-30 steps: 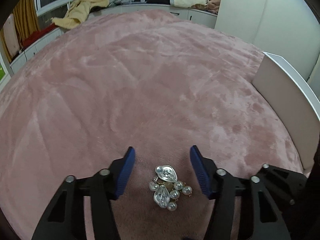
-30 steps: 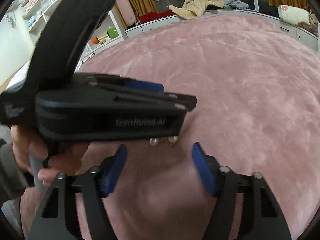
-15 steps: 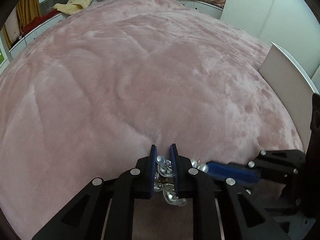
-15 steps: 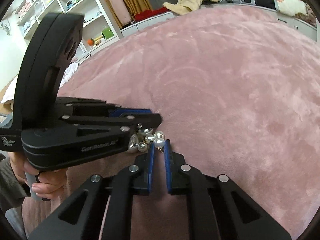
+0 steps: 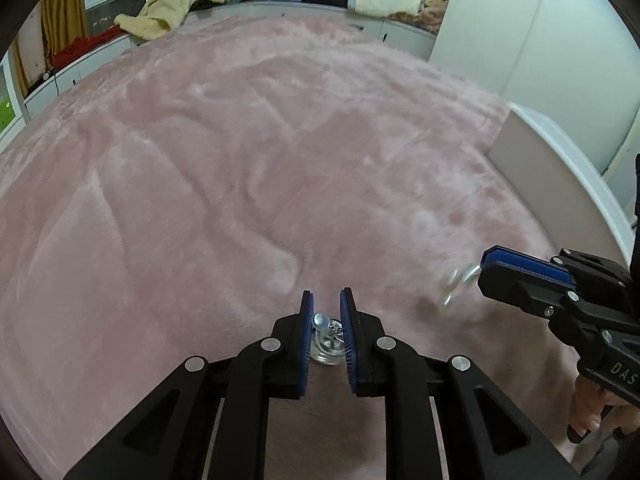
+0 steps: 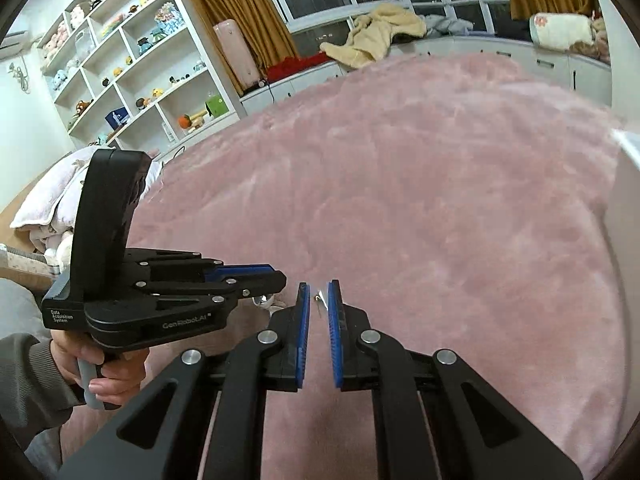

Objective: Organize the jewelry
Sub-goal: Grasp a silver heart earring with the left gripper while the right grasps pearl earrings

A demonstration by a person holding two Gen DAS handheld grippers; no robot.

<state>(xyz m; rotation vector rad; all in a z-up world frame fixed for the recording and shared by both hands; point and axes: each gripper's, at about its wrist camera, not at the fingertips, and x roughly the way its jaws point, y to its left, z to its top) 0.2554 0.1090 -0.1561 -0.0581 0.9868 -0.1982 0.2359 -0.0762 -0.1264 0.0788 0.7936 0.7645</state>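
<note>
Over the bed: both grippers raised a little above the pink blanket (image 5: 280,168), each with one earring.
Left gripper (image 5: 326,320): fingers nearly together, pinching a silver and pearl earring (image 5: 326,338) between the blue pads.
Right gripper (image 6: 319,304): fingers drawn close, pinching only the thin hook of the second earring (image 5: 456,284); its pearls dangled blurred off the tip in the left view, barely a glint between the pads in the right view.
Pair: apart, one earring per gripper, neither touching the blanket.
Hands: a left hand (image 6: 108,368) in a grey sleeve on one handle, a right hand (image 5: 588,408) on the other.
Done so far: both earrings picked up and separated, judging by how they hung.
Left to do: nearly all of the sorting; no jewelry box, tray or stand visible in either view, so destination could not be told.
Risk: second earring held by so little that it looked likely to slip.
</note>
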